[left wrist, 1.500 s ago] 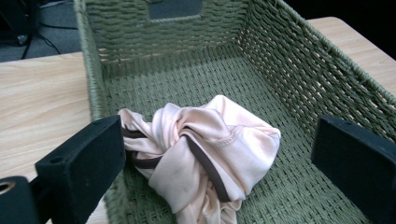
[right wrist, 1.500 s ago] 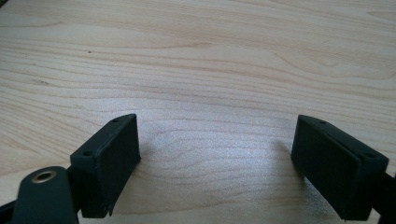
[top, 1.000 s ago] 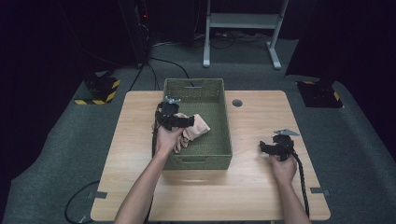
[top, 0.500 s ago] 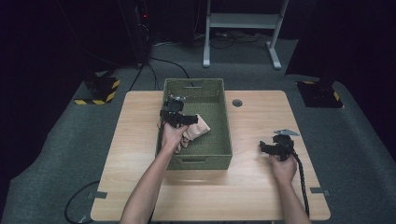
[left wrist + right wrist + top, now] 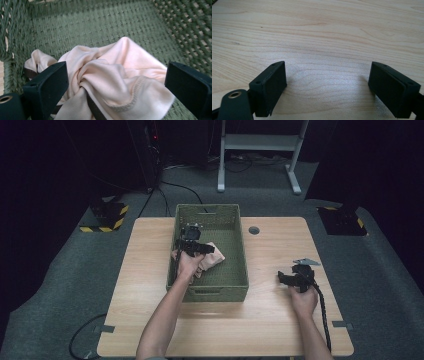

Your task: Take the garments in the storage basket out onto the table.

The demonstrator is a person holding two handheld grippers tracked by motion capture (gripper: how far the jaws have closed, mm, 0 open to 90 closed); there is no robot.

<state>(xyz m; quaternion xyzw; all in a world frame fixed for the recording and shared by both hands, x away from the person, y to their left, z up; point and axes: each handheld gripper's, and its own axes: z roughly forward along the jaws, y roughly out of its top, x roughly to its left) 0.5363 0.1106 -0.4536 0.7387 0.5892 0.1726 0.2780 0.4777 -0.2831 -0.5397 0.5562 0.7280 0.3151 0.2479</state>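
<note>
A light wooden table [image 5: 150, 270] stands on grey carpet, seen from the high view; a small round hole [image 5: 254, 230] sits in its top just right of the basket. At the table's middle rests a green woven basket [image 5: 235, 285], rectangular, with a handle slot in its near wall. Inside the basket, against its left wall, lies a crumpled pale pink cloth [image 5: 215, 256]; in the left gripper view the cloth [image 5: 117, 75] shows a stitched hem and a dark band among its folds, lying on the basket floor [image 5: 100, 27]. The left gripper [image 5: 192, 245], held by the person's left hand [image 5: 187, 265], is lowered into the basket over the cloth; its jaws stand spread wide on either side of the bunched fabric, not closed on it. The right gripper [image 5: 292, 279], in the right hand [image 5: 304, 297], rests low over bare table [image 5: 324, 37] well to the right of the basket, its jaws likewise spread apart with nothing between them.
</note>
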